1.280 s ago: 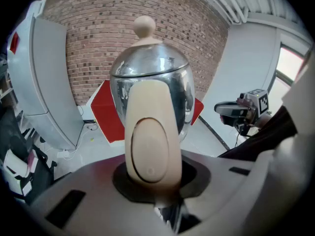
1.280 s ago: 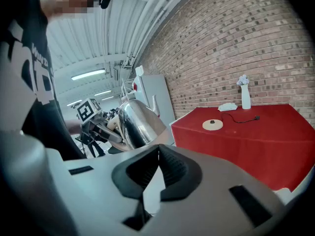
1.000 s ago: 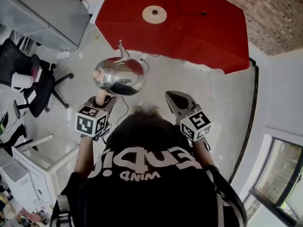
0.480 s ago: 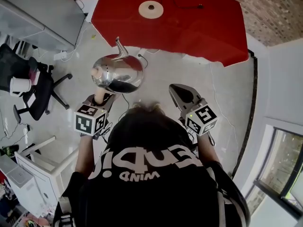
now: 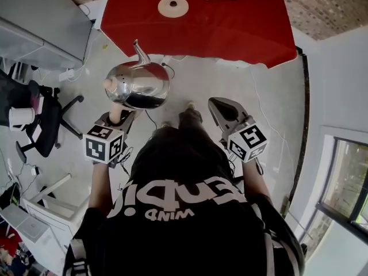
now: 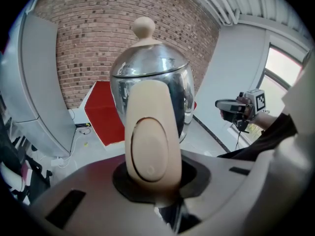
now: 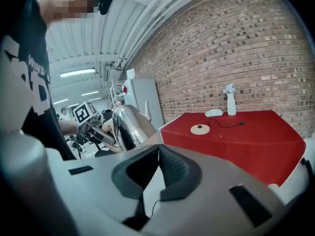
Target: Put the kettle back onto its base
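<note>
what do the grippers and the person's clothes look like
The left gripper and right gripper are grey shells with dark fingers, each bearing a white cube with black square markers. The person wears a black short-sleeved shirt with white lettering.

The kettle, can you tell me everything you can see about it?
The kettle is round and made of shiny silver metal, like a mirror. It has a thin curved spout, a domed lid with a cream knob, and a cream handle. The left gripper is clamped on that handle and holds the kettle roughly upright in the air above the floor. Nothing else touches it. It is not on its round base, which sits on the red table.
</note>
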`<control>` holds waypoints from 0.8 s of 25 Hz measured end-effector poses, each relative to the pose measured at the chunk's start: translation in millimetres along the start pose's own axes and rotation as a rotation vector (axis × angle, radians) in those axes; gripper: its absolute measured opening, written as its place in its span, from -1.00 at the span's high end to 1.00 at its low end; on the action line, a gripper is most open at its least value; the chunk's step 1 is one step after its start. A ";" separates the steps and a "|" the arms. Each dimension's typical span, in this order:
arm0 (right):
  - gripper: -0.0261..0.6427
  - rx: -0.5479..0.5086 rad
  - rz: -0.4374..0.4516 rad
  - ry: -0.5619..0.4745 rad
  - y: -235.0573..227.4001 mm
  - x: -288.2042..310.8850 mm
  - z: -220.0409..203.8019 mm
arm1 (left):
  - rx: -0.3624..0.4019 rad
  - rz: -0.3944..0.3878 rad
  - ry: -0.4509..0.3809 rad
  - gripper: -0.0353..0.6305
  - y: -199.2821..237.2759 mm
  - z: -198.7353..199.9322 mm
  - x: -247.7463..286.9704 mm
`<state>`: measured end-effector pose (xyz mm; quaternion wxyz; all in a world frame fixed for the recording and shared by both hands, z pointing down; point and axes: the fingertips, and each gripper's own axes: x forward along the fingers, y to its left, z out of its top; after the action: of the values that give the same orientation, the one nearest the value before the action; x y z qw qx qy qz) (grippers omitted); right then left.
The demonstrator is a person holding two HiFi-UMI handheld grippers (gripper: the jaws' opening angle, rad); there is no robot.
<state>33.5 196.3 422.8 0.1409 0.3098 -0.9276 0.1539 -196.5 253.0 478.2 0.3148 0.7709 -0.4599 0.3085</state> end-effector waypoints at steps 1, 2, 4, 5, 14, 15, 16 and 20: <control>0.85 0.001 -0.005 -0.001 -2.9 -0.2 -0.1 | -0.001 -0.001 0.001 0.70 0.5 1.4 2.2; 0.85 0.003 -0.009 -0.003 -6.1 0.3 0.1 | -0.001 -0.002 0.002 0.70 1.0 3.2 4.5; 0.85 0.003 -0.014 -0.005 -11.9 3.3 1.3 | 0.003 -0.005 0.005 0.70 2.7 7.0 9.3; 0.85 0.002 -0.015 -0.005 -14.5 6.0 2.2 | 0.005 -0.006 0.007 0.70 4.2 8.9 11.4; 0.85 0.003 -0.027 -0.017 -53.9 35.9 17.9 | -0.008 0.000 0.006 0.70 29.3 46.7 36.4; 0.85 0.006 -0.029 -0.018 -59.5 38.4 19.1 | -0.010 -0.001 0.005 0.70 31.1 52.5 40.5; 0.85 0.009 -0.030 -0.019 -64.9 40.9 20.0 | -0.012 -0.003 0.003 0.70 32.7 57.9 44.8; 0.85 0.023 -0.038 -0.019 -82.2 51.4 22.8 | -0.011 -0.013 0.001 0.70 39.9 75.9 60.1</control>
<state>41.1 98.0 436.6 0.1313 0.3304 -0.9211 0.1588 -195.1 148.5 485.8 0.3212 0.7719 -0.4566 0.3041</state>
